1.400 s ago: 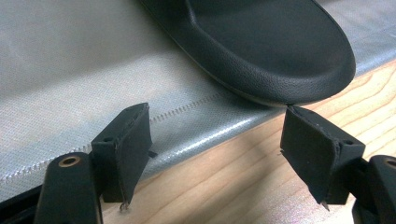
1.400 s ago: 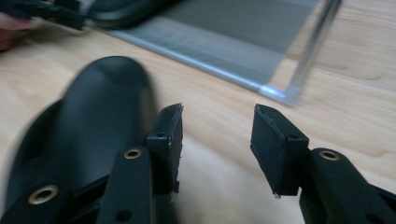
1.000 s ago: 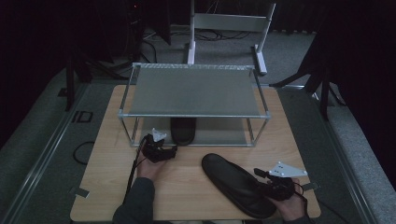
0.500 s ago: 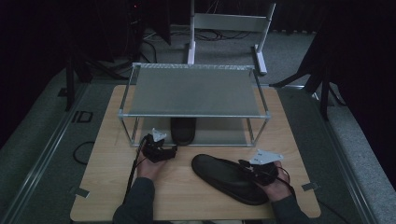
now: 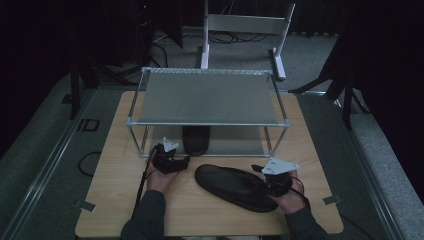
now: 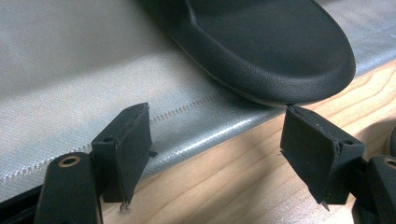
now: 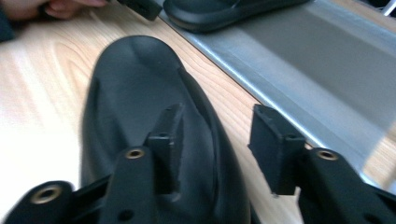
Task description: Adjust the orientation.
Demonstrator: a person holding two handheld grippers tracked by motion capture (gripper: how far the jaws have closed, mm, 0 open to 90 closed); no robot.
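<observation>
With right gripper (image 7: 215, 149) jaws just opening astride the loose slipper's (image 5: 235, 186) edge, gripping nothing, next: regrip it, shelve beside its mate.

A wooden tabletop (image 5: 120, 200) stands on grey carpet (image 5: 45, 150) in a dim room. Behind it, a white metal frame (image 5: 245, 25) rises among floor cables (image 5: 240, 37) and dark stands (image 5: 347, 85).

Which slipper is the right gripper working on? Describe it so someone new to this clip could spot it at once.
Start at the metal two-tier rack in the middle of the wooden table. In front of it, on the bare wood toward the person's right hand, lies a black slipper, with the right gripper at its near end. Unlike the other slipper, tucked on the rack's bottom shelf, it lies out in the open, set at an angle.
</observation>
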